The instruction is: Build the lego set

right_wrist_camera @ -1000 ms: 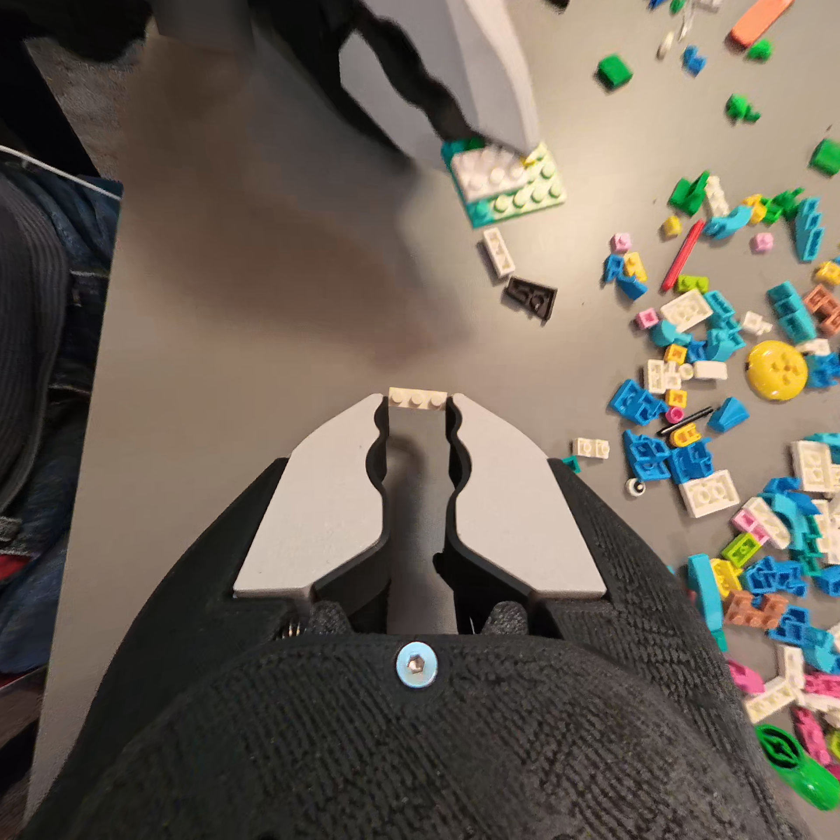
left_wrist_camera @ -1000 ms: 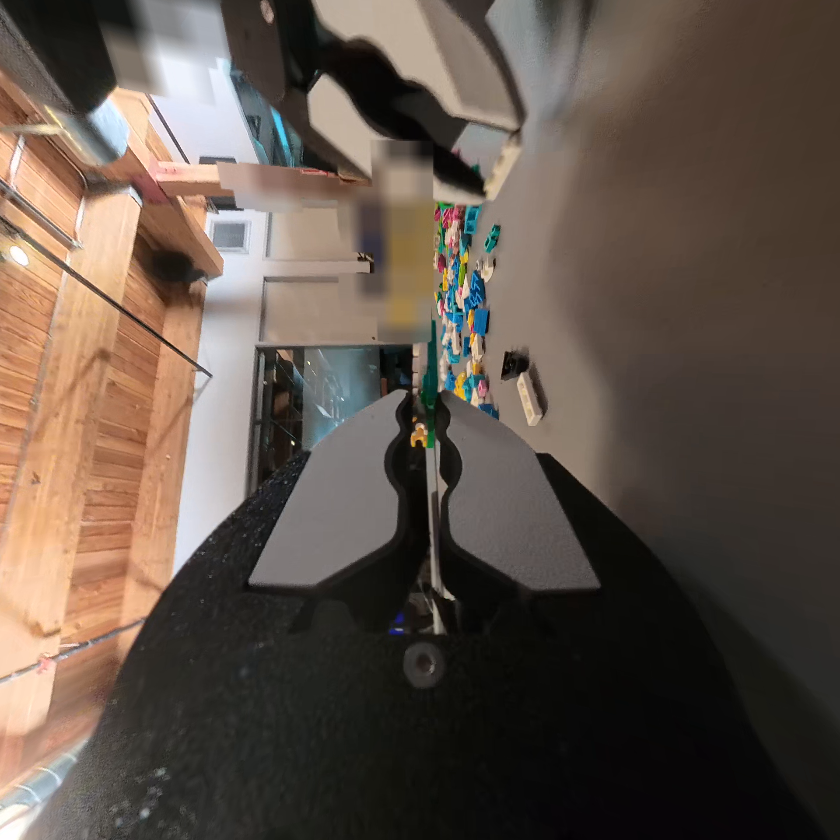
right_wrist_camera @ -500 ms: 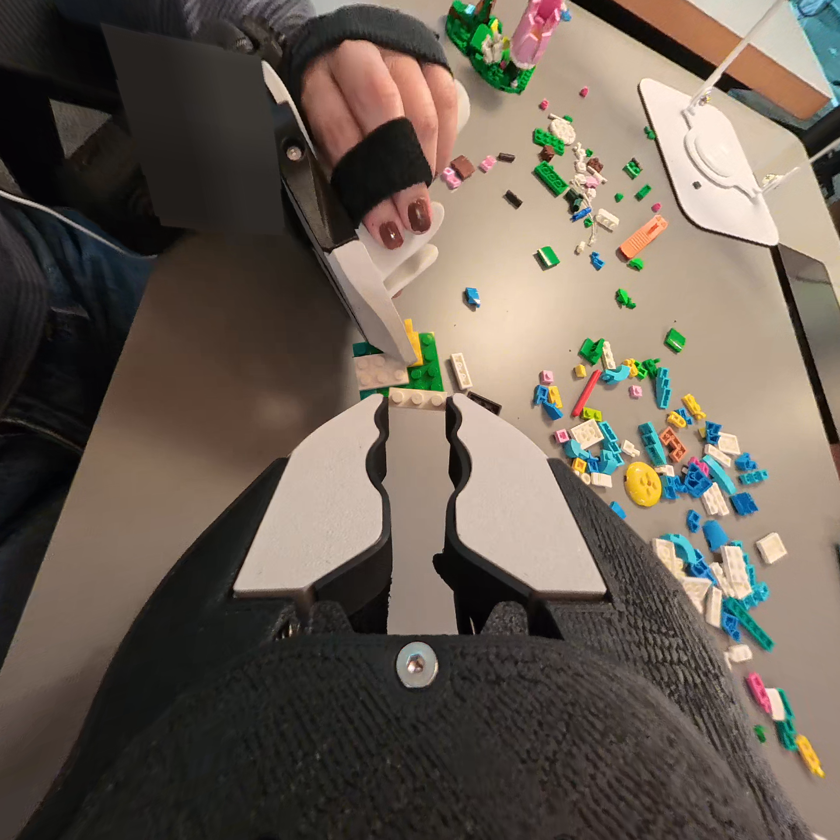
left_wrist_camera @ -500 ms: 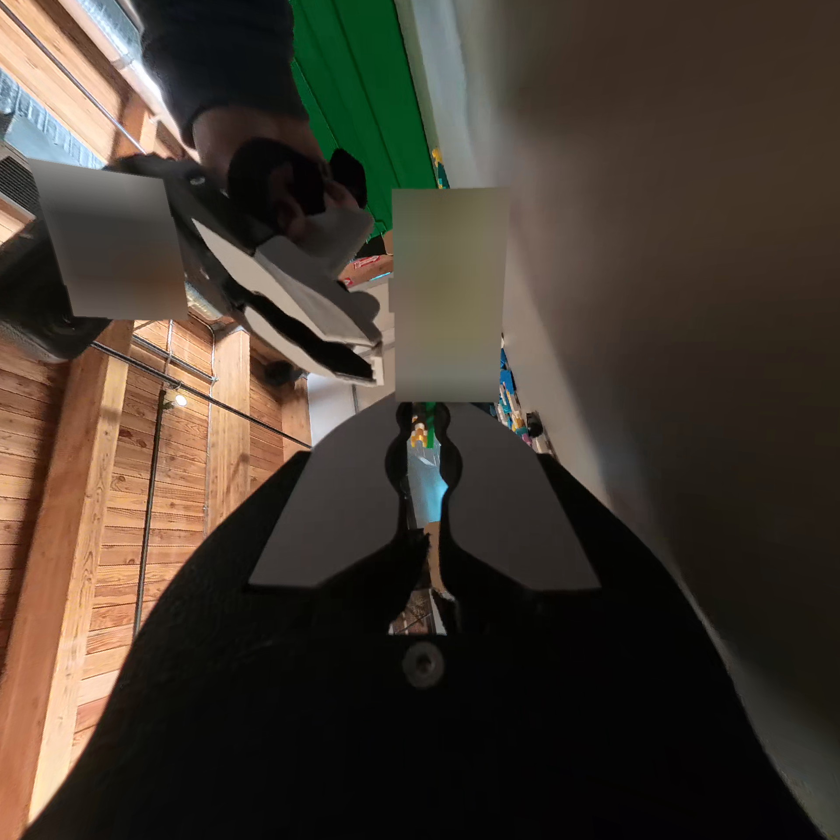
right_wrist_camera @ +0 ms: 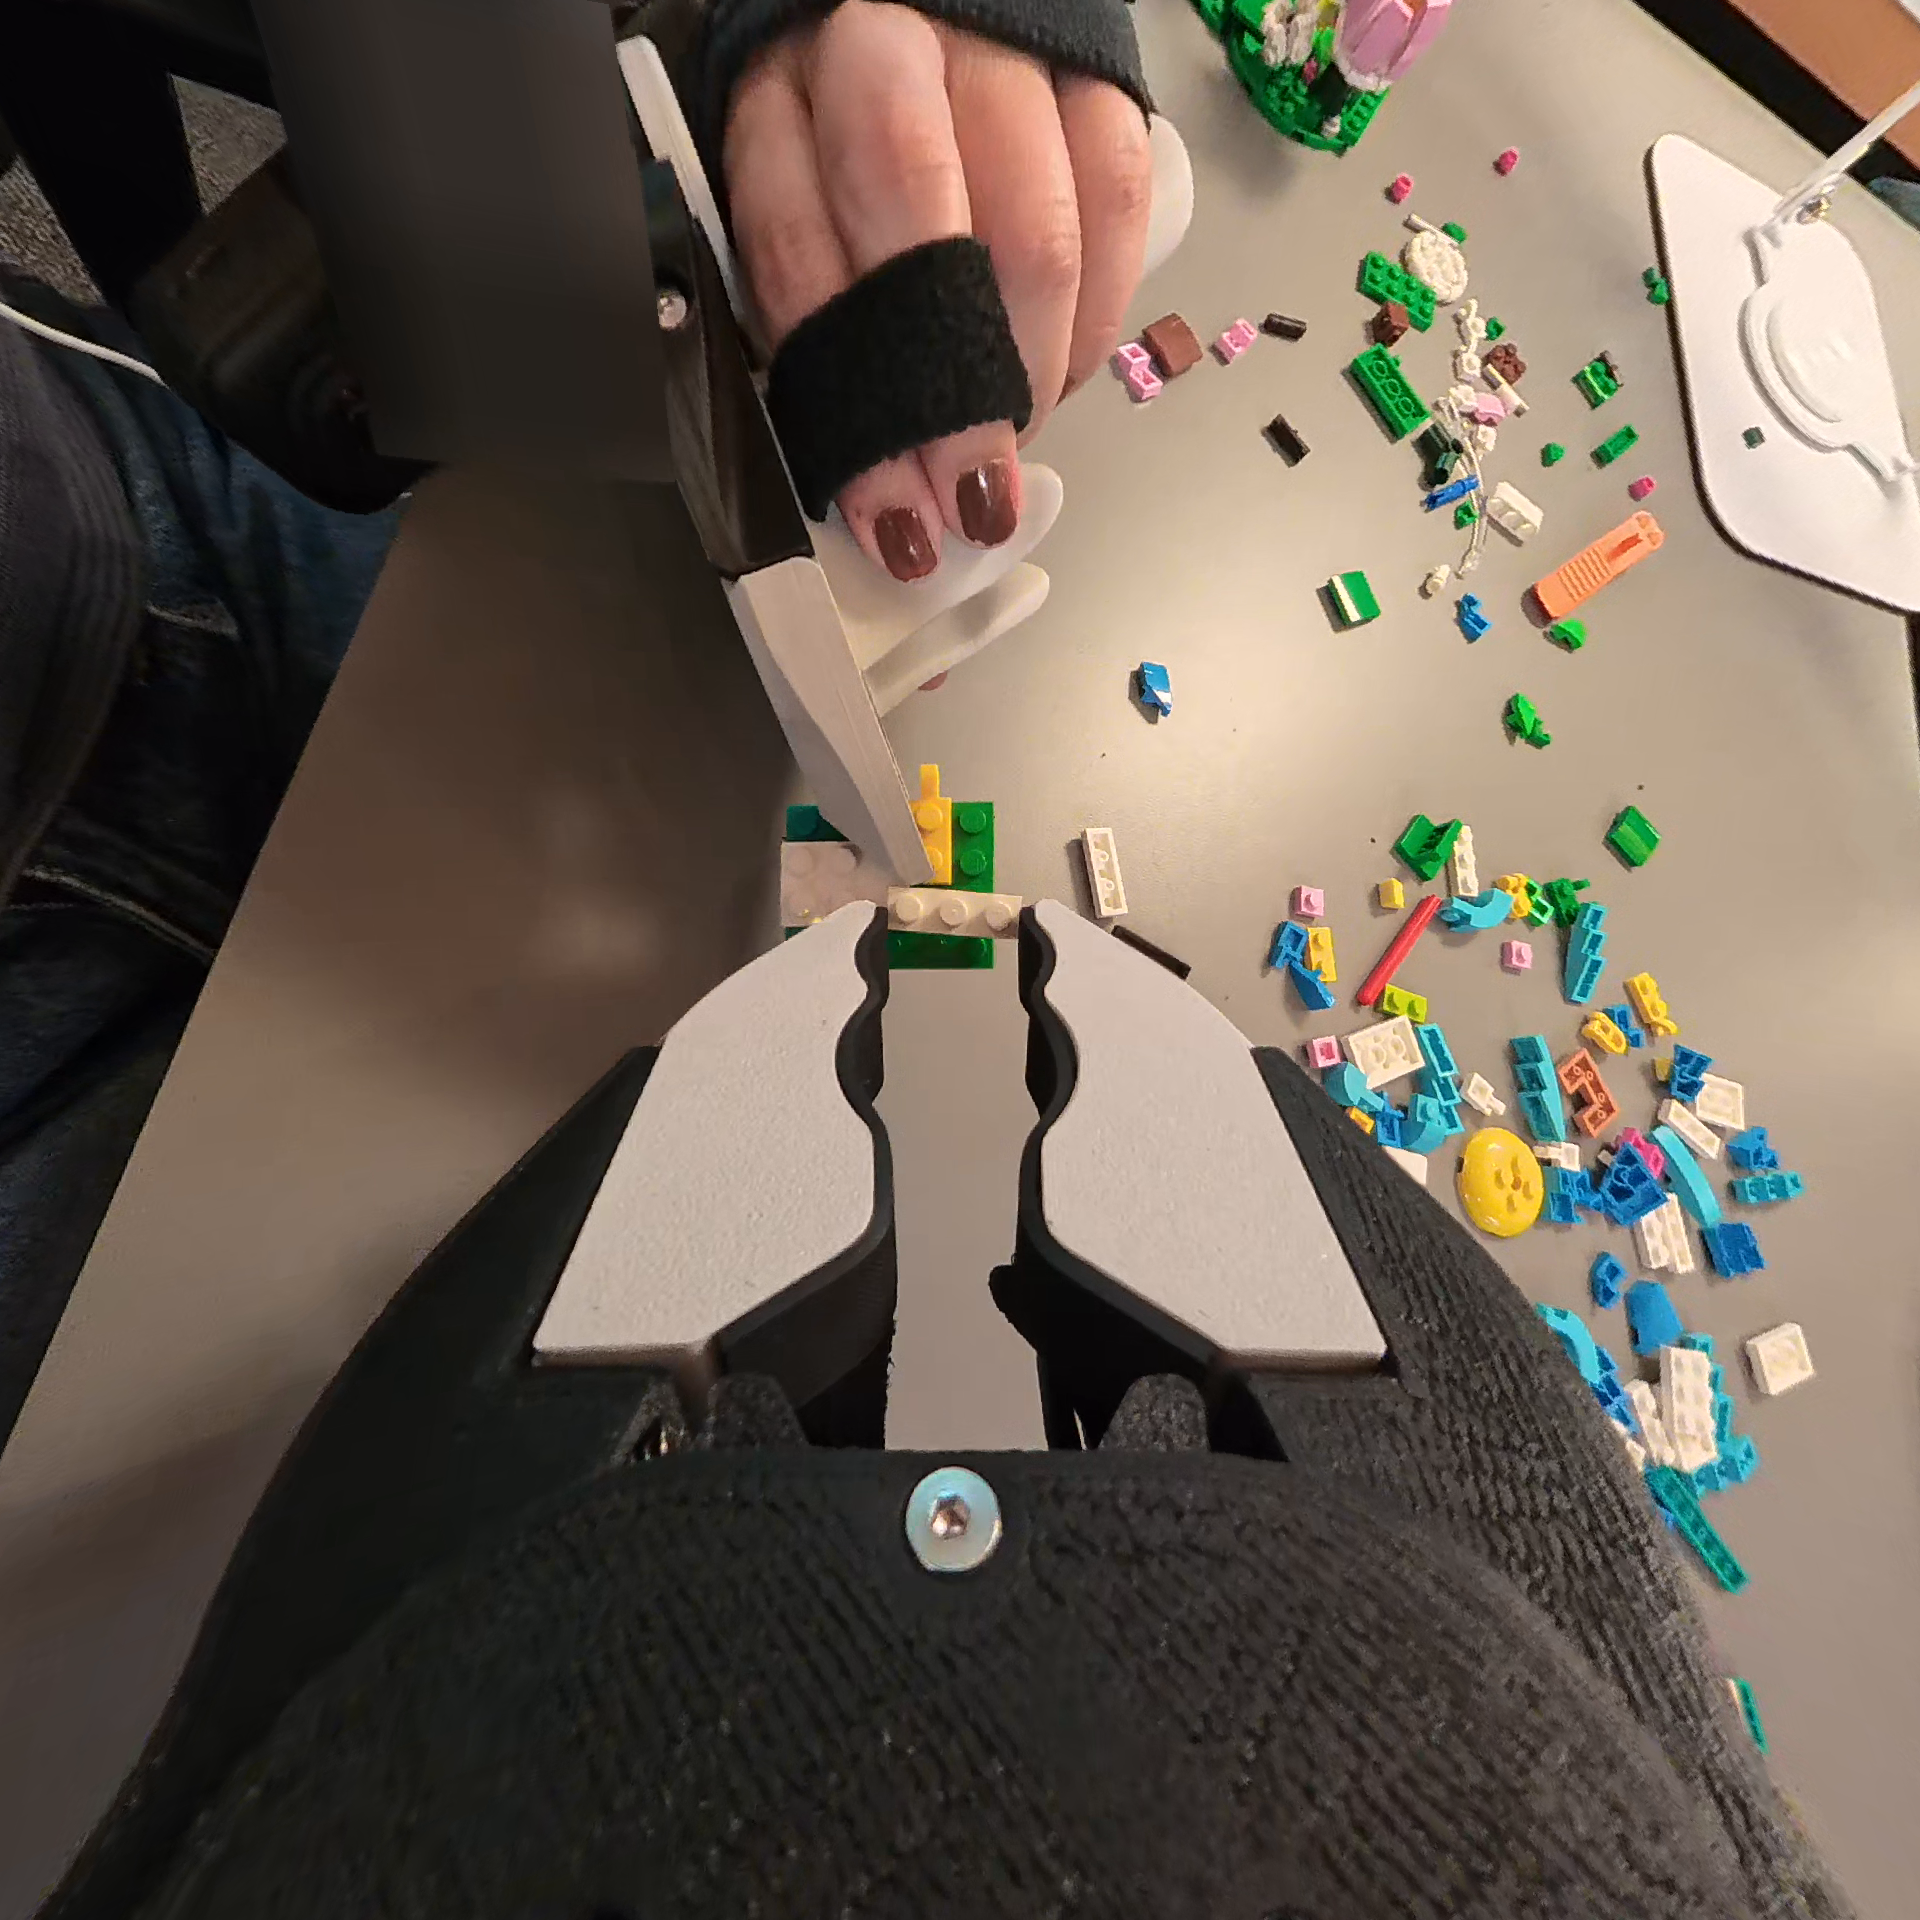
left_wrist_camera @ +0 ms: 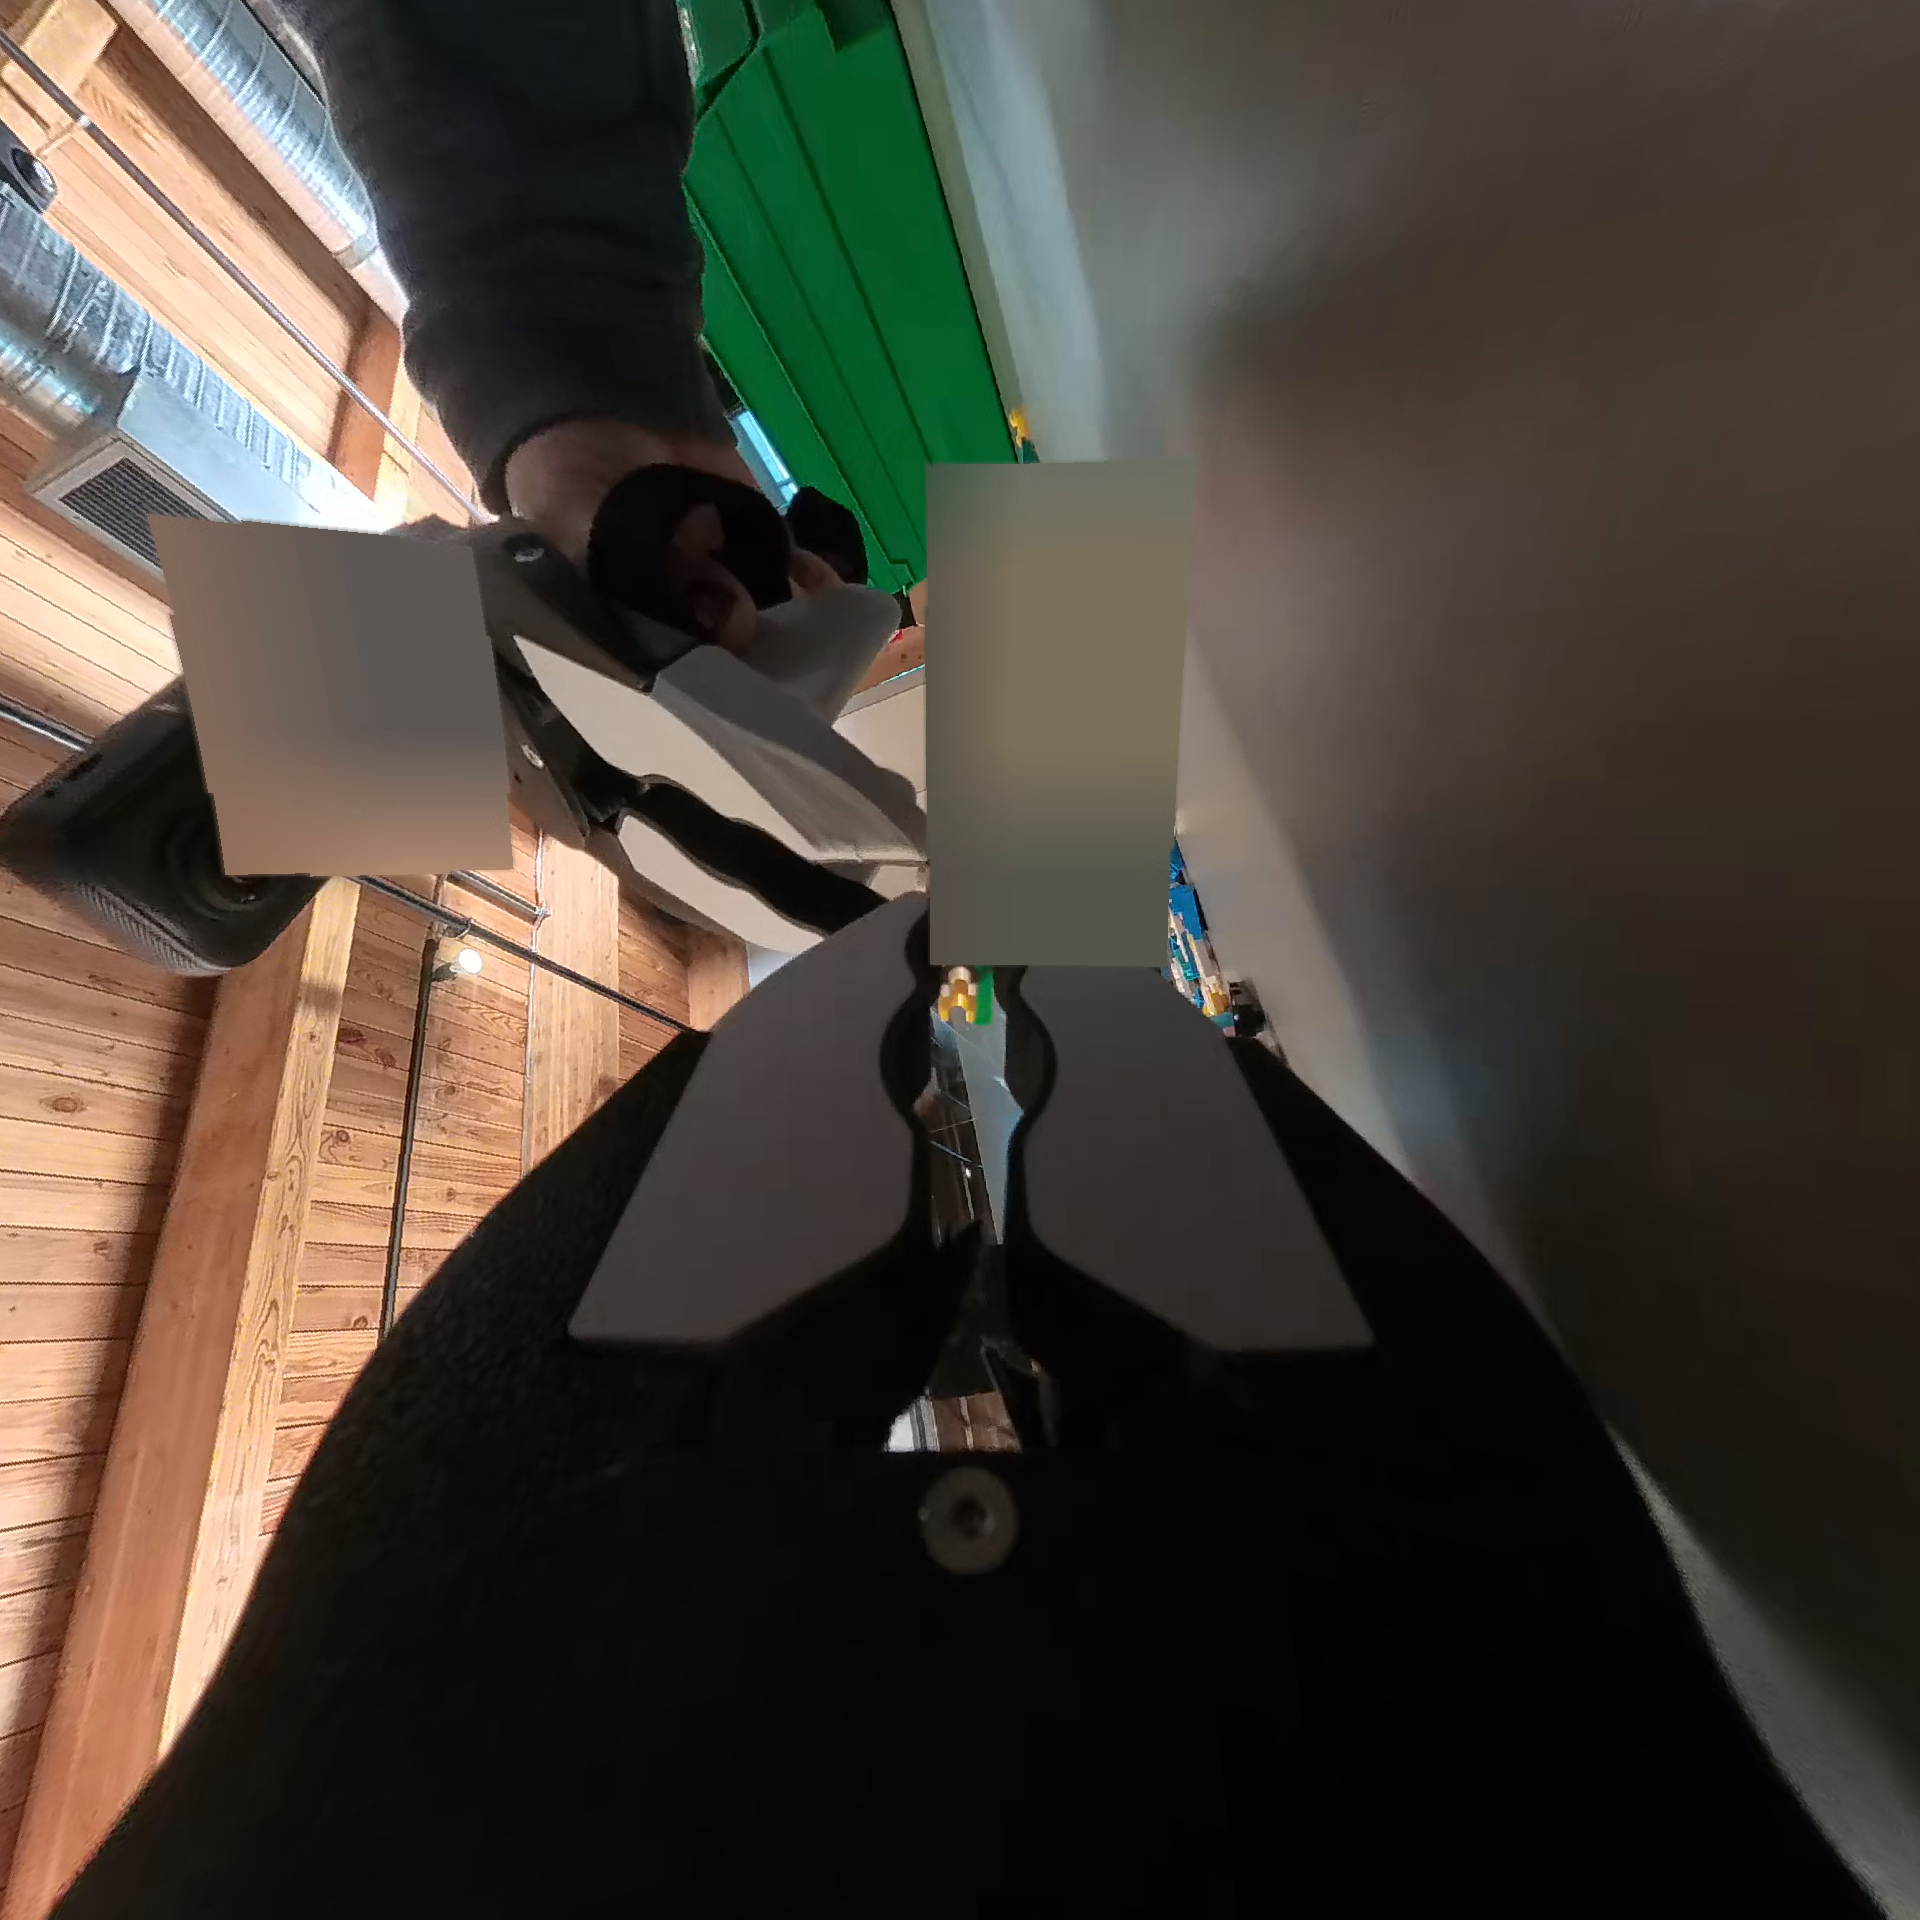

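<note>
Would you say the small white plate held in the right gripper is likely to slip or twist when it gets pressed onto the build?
Probably stiff and light. The white plate is pinched only at its short ends by the right gripper, so it may pivot or pop out under downward pressure. Its smooth plastic looks slippery.

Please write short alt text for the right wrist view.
The right gripper holds a white three-stud plate at its fingertips, just over a small green assembly that the left gripper grips above a grey table strewn with loose bricks.
</note>
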Demonstrator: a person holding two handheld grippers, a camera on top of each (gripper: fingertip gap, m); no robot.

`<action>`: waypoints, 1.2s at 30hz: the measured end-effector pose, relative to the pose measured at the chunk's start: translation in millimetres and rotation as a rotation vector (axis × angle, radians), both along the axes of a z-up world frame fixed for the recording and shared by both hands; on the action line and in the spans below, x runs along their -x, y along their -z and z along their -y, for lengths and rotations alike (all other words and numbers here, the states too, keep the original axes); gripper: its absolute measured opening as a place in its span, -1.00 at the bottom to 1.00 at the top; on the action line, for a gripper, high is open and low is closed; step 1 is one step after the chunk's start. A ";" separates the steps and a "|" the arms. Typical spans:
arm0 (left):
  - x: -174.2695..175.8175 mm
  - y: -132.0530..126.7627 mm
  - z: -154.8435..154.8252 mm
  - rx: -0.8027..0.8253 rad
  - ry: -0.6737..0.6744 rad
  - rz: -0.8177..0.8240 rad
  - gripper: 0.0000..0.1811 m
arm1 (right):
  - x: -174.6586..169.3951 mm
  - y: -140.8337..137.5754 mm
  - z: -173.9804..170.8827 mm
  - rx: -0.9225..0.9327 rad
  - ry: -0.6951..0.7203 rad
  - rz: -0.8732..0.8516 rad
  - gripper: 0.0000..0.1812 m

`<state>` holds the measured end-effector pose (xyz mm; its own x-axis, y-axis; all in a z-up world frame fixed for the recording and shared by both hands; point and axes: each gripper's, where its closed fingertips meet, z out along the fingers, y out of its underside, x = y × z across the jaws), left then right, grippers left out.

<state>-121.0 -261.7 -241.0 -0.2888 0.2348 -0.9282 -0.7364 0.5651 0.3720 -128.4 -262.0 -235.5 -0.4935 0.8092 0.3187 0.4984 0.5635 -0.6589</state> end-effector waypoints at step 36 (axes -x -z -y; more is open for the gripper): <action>-4.4 -1.0 4.2 -0.020 0.021 -0.006 -0.91 | -2.5 0.2 3.4 -0.024 -0.040 0.040 -0.74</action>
